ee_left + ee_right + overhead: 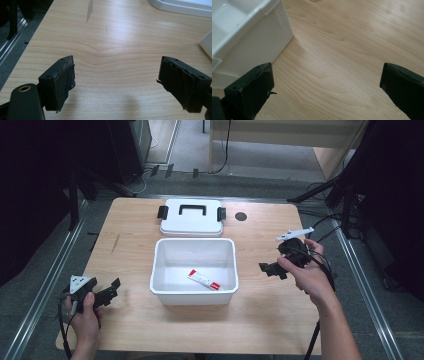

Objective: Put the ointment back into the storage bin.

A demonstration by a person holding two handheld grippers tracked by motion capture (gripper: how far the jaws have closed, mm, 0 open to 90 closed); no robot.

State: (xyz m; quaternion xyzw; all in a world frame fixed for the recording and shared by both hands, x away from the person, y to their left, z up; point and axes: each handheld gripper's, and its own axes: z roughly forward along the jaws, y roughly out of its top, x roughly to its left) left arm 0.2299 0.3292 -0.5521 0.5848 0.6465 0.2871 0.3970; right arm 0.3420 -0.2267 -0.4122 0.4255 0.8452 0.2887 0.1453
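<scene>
A white plastic bin [165,270] stands in the middle of the wooden table, and a small white and red tube [203,279] lies flat on its floor. The bin's white lid [192,222], with a black handle and black clips, lies flat just behind it. My left gripper [111,290] hovers left of the bin near the table's front left, open with bare wood between its jaws [116,82]. Right of the bin, my right gripper [270,269] is held above the table, open and empty [325,92]. The bin's outer wall [252,47] shows at the left of the right gripper view.
A round dark hole [241,216] sits in the table top right of the lid. A pale scuff [116,242] marks the wood at the left. Metal rails run along both sides of the table, and tripod legs [320,190] stand at the far right.
</scene>
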